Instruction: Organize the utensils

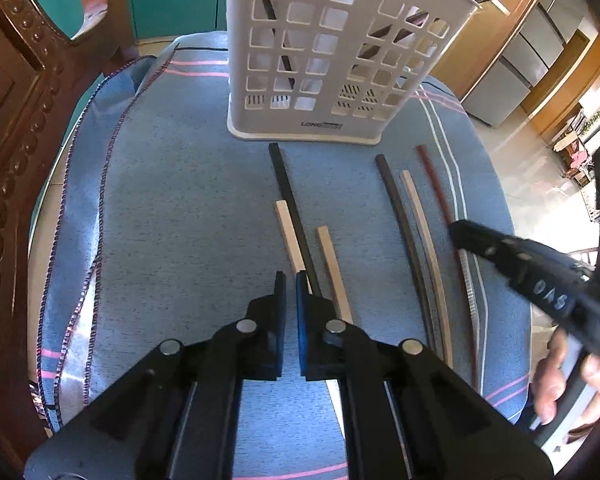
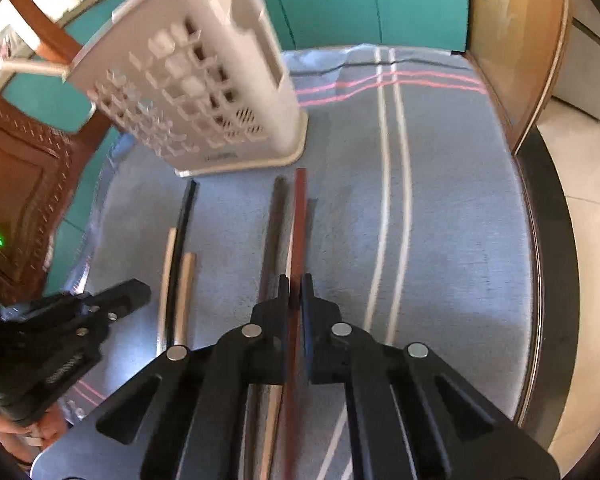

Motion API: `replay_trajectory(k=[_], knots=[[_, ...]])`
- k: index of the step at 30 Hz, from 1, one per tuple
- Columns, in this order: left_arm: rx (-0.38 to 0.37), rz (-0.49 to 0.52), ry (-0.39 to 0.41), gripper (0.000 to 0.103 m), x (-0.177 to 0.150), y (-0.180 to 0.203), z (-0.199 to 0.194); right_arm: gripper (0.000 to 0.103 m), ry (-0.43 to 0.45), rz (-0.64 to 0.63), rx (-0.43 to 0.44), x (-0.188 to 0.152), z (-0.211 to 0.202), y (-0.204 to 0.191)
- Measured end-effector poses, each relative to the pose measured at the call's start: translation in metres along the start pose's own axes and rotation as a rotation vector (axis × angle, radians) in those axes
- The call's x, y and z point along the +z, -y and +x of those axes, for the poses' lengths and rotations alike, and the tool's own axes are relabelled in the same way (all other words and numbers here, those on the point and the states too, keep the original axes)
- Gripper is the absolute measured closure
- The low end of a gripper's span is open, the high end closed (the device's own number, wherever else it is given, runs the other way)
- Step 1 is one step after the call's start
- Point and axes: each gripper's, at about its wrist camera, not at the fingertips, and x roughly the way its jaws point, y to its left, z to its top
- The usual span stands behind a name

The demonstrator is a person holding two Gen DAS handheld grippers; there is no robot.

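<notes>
Pickup stage: right claw point(image 2: 296, 290) clamped on the reddish-brown wooden chopstick point(image 2: 300, 208), left claw point(image 1: 291, 286) pinched shut, seemingly empty. Next, lift into the white slotted plastic holder point(image 1: 320, 60).

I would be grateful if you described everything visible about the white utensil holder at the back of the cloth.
The white utensil holder is a tall plastic caddy with walls pierced by a grid of square holes, small slotted vents low down, and a wider cream base bearing a dark printed brand mark. It stands upright on the blue striped cloth, beyond the loose chopsticks. Through the holes, dark chopsticks already lean inside it. Neither gripper touches it.
</notes>
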Motion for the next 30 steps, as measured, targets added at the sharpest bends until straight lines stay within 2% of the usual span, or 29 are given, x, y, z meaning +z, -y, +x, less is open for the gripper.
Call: replay_trajectory(k=[4,7,12,16,20,21,24,27,29,30], knots=[[0.003,0.004,-0.006,0.097,0.0,0.0,0.002,0.097,0.011,0.032,-0.045,0.002,-0.007,0.013],[0.015,0.027,-0.022,0.097,0.001,0.012,0.013,0.097,-0.026,0.049,-0.094,0.001,0.002,0.021],[0.092,0.038,-0.021,0.097,0.003,0.011,0.019,0.094,-0.036,0.035,-0.075,0.002,0.005,0.023],[0.106,0.022,-0.025,0.097,0.003,0.003,0.021,0.093,-0.038,0.03,-0.074,0.0,0.004,0.022],[0.028,0.006,-0.006,0.097,0.004,0.005,0.017,0.085,-0.032,0.038,-0.082,0.0,0.002,0.024],[0.027,0.015,-0.007,0.097,0.005,0.008,0.018,0.084,-0.03,0.035,-0.082,0.0,0.002,0.023],[0.058,0.052,-0.001,0.097,0.006,0.018,0.02,0.081,-0.033,0.028,-0.081,0.001,0.003,0.022],[0.068,0.044,-0.001,0.097,0.009,0.017,0.022,0.081,-0.041,0.029,-0.085,0.001,0.006,0.022],[0.113,0.044,-0.015,0.097,0.008,0.013,0.027,0.081,-0.043,0.029,-0.087,-0.001,0.005,0.023],[0.097,0.036,-0.006,0.097,0.008,0.012,0.026,0.08,-0.043,0.03,-0.086,-0.001,0.005,0.024]])
